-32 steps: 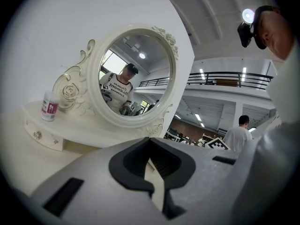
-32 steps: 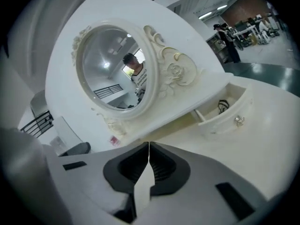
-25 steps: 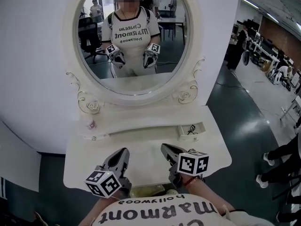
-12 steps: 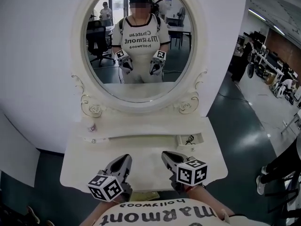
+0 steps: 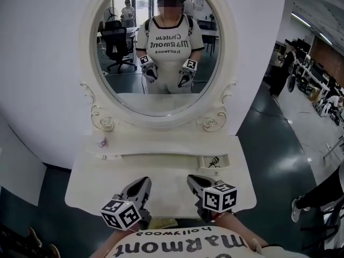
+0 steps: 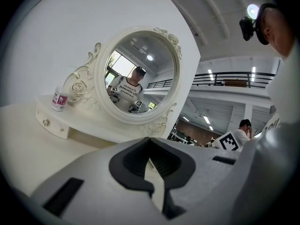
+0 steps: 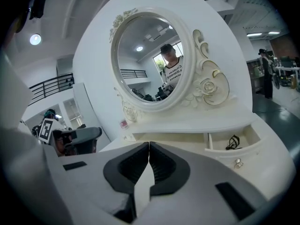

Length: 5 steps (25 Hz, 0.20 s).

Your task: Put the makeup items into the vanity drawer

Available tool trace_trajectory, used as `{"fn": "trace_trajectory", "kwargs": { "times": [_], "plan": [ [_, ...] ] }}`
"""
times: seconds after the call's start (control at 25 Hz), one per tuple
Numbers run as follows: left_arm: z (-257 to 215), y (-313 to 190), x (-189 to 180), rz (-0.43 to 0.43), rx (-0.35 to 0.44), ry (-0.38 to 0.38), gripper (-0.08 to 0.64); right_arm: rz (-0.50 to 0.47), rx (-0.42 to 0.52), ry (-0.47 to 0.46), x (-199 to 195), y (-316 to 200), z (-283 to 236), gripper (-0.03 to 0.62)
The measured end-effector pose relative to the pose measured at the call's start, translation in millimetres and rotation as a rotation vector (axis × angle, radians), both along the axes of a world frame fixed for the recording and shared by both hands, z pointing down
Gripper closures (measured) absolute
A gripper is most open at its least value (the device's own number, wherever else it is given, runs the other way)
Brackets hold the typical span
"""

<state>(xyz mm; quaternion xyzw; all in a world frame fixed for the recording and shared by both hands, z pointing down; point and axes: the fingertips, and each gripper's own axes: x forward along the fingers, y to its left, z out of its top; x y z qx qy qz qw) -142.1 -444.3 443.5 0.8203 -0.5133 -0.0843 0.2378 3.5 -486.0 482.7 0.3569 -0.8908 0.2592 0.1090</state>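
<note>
A small bottle with a pink label stands at the left end of the white vanity's raised shelf; it also shows as the bottle and the bottle. At the shelf's right end a small drawer is pulled out with a black wiry item inside. My left gripper and right gripper hover side by side over the tabletop's near edge, both shut and empty. The left gripper and right gripper point toward the mirror.
A large oval mirror rises behind the shelf and reflects the person and both grippers. A yellowish patch shows at the table's near edge, mostly hidden by my body. Dark floor and office desks lie to the right.
The head view has drawn back a little, so the vanity sits slightly smaller and lower in the picture. Both grippers stay shut in about the same place.
</note>
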Motion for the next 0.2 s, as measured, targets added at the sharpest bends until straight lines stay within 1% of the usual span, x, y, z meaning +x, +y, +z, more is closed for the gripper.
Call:
{"fn": "trace_trajectory", "kwargs": {
  "times": [0.2],
  "plan": [
    [5.7,1.4,6.8,-0.010,-0.012,0.000,0.552,-0.008,-0.011,0.005,8.4,0.0,7.0,0.563]
  ]
}}
